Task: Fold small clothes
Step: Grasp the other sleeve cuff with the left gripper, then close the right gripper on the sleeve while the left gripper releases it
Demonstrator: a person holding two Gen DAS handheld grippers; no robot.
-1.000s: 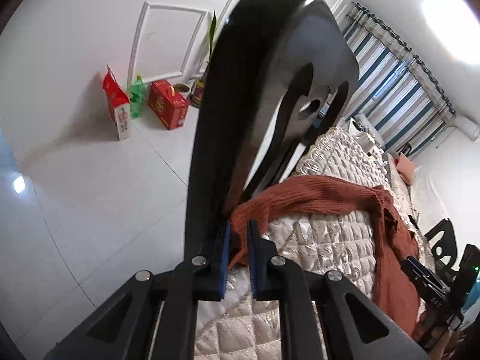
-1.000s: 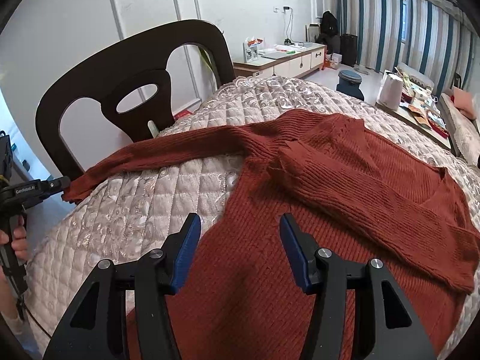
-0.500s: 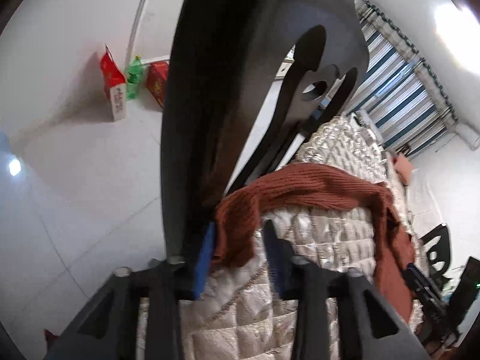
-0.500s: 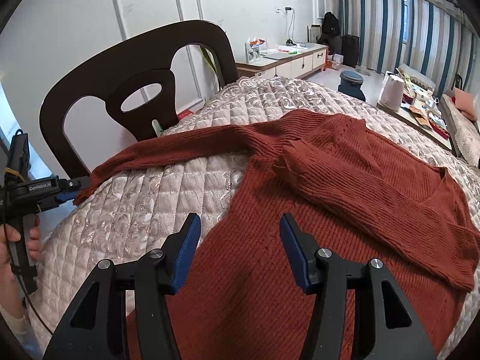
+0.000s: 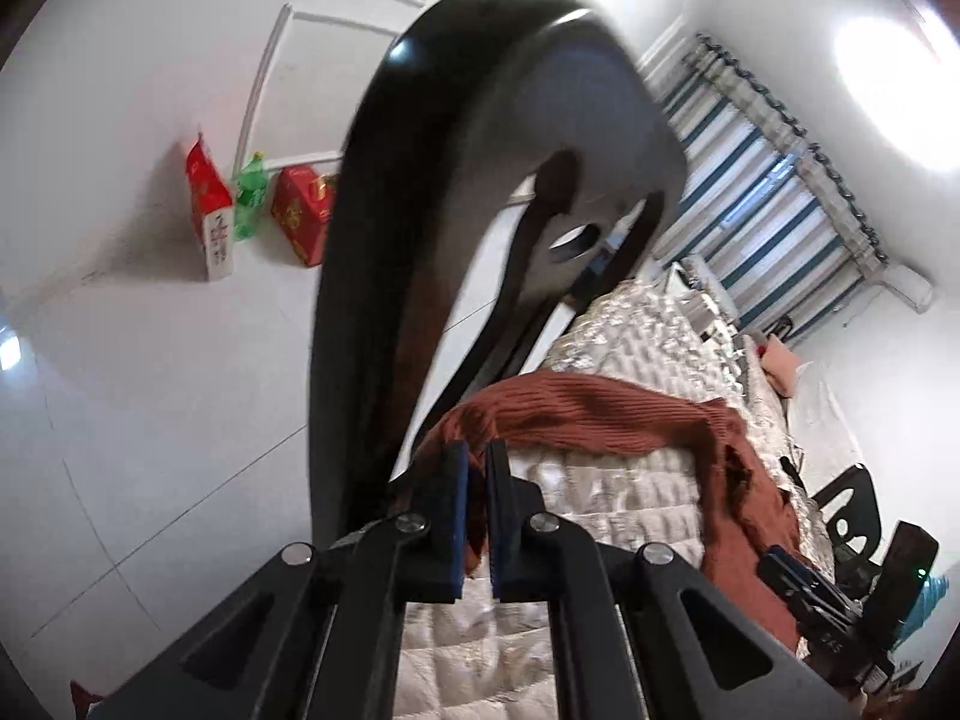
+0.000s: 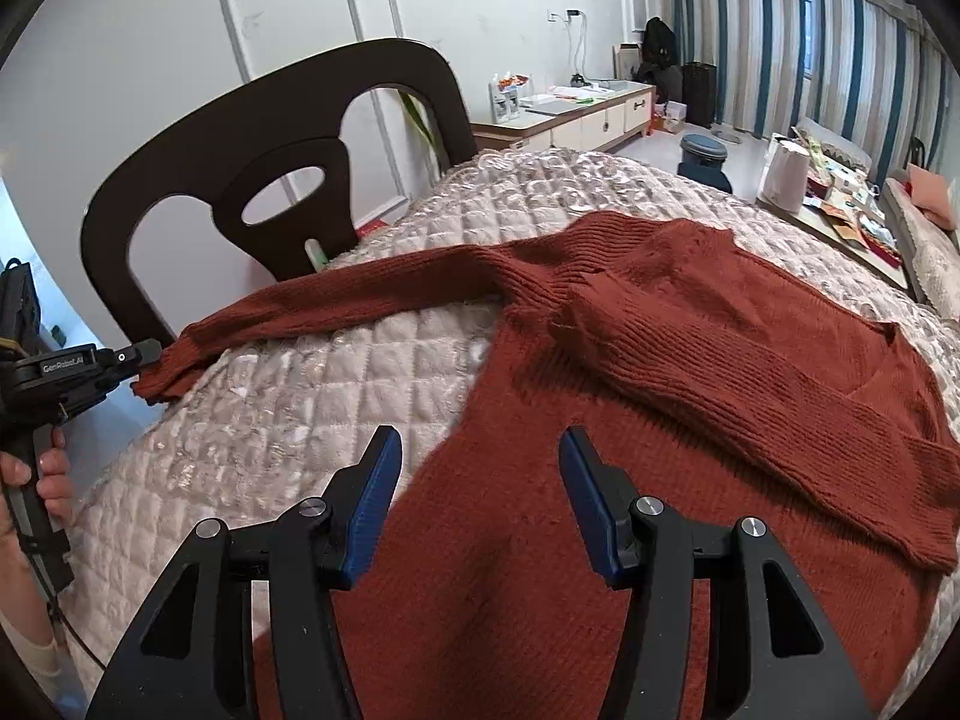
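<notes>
A rust-red knit sweater (image 6: 690, 396) lies spread on a quilted beige table cover (image 6: 288, 408). Its left sleeve (image 6: 360, 294) stretches out to the table's left edge. My left gripper (image 5: 474, 468) is shut on the sleeve cuff (image 5: 456, 426); from the right wrist view it (image 6: 141, 354) pinches the cuff at the table edge. My right gripper (image 6: 474, 480) is open and empty, hovering just above the sweater's lower body. The other sleeve (image 6: 750, 396) lies folded across the front.
A dark wooden chair (image 6: 252, 150) stands against the table's left side, right beside my left gripper (image 5: 480, 180). Red boxes and a green bottle (image 5: 252, 204) sit on the floor by the wall. A low cabinet (image 6: 576, 114) and cluttered side table (image 6: 840, 204) stand behind.
My left gripper opened around the sleeve cuff half a second ago and has now shut on it again, lifting it slightly. My right gripper stayed open over the sweater body.
</notes>
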